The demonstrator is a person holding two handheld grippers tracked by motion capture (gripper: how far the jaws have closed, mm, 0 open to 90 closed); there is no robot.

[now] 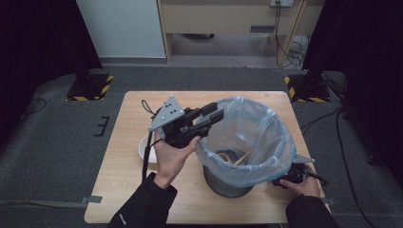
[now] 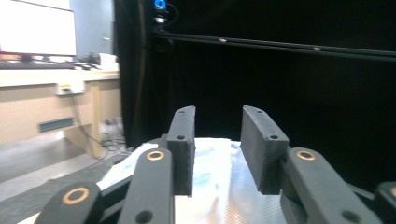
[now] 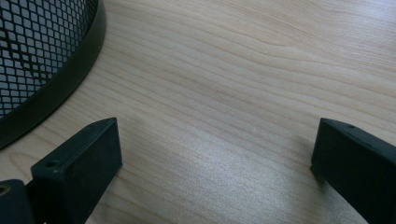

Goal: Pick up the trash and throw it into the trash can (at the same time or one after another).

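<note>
A black mesh bin (image 1: 228,183) lined with a pale blue plastic bag (image 1: 259,130) stands on the right half of the wooden table (image 1: 138,107). Brown scraps and a thin wooden stick (image 1: 242,156) lie inside it. My left gripper (image 1: 217,115) hangs over the bag's left rim, pointing right. In the left gripper view my left gripper (image 2: 217,121) is open with nothing between its jaws, above the bag (image 2: 219,182). My right gripper (image 1: 287,179) rests low at the bin's right side, half hidden by the bag. In the right gripper view its jaws stand wide open over bare wood beside the mesh bin (image 3: 37,56).
A white bowl (image 1: 144,146) sits on the table just left of my left hand. Beyond the table, stand bases with yellow-black stripes (image 1: 90,88) (image 1: 304,88) sit on the grey floor. Cables (image 1: 294,52) trail near a wooden desk at the back.
</note>
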